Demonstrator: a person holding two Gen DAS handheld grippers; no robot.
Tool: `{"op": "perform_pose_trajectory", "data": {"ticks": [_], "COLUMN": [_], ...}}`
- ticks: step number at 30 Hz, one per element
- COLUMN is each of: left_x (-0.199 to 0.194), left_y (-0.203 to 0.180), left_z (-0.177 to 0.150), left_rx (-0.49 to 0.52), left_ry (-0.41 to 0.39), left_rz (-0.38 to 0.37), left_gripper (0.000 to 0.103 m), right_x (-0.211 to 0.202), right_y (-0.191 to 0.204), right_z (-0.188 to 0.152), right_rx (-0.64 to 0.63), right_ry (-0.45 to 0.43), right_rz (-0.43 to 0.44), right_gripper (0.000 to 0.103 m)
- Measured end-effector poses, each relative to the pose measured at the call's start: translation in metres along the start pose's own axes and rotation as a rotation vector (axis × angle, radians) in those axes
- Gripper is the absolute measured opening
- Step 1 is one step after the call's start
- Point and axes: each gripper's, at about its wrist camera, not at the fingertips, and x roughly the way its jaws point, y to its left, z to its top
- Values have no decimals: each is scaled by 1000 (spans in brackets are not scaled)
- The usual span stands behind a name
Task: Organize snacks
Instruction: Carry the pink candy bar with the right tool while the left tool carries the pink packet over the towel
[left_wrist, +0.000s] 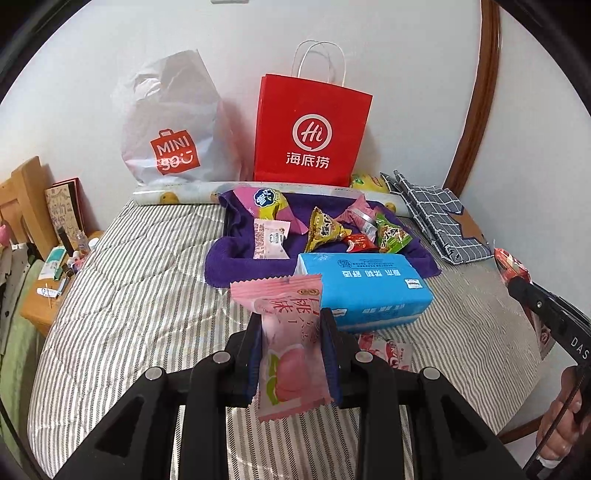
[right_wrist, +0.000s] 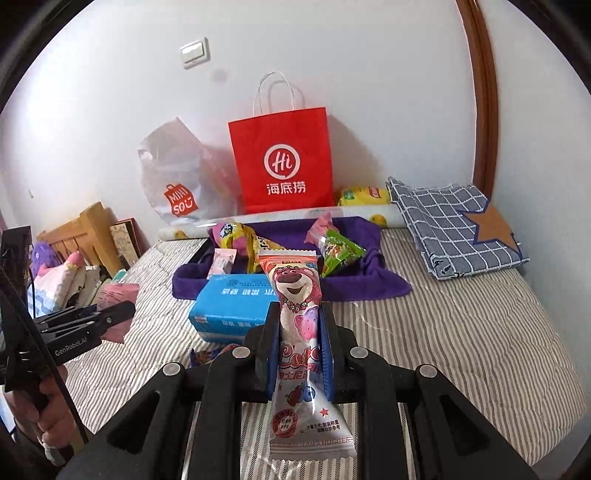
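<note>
My left gripper (left_wrist: 291, 325) is shut on a pink peach snack packet (left_wrist: 286, 343), held upright above the striped bed. My right gripper (right_wrist: 298, 321) is shut on a white and pink bear-print packet (right_wrist: 299, 332), also lifted. Ahead lies a purple cloth tray (left_wrist: 236, 258) (right_wrist: 354, 284) holding several snacks: a pink packet (left_wrist: 269, 238), a yellow triangle packet (left_wrist: 325, 229), a green one (left_wrist: 391, 232) (right_wrist: 338, 251). A blue tissue pack (left_wrist: 365, 288) (right_wrist: 232, 302) sits in front of the tray. Another pink-red packet (left_wrist: 388, 350) lies on the bed below the tissue pack.
A red paper bag (left_wrist: 310, 136) (right_wrist: 282, 162) and a white plastic bag (left_wrist: 170, 129) (right_wrist: 173, 177) stand against the wall. A checked folded cloth (left_wrist: 432, 218) (right_wrist: 454, 225) lies at the right. A wooden bedside shelf (left_wrist: 48, 295) with clutter is at the left. A rolled printed sheet (left_wrist: 177, 194) lies behind the tray.
</note>
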Motion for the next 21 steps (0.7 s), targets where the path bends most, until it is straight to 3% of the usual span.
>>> {"op": "perform_pose_trajectory", "data": {"ticks": [11, 21], "left_x": [3, 23], "left_y": [-3, -4], "left_z": [3, 25], "left_rx": [7, -7], "left_ry": [0, 4], "left_rz": [-7, -11], "left_gripper": [27, 27], "right_x": [1, 25], "right_y": [3, 3], "right_z": [4, 24], "right_rx": [-6, -8], "right_ry": [-10, -10], "right_rz": [10, 26], "right_gripper": [19, 19]}}
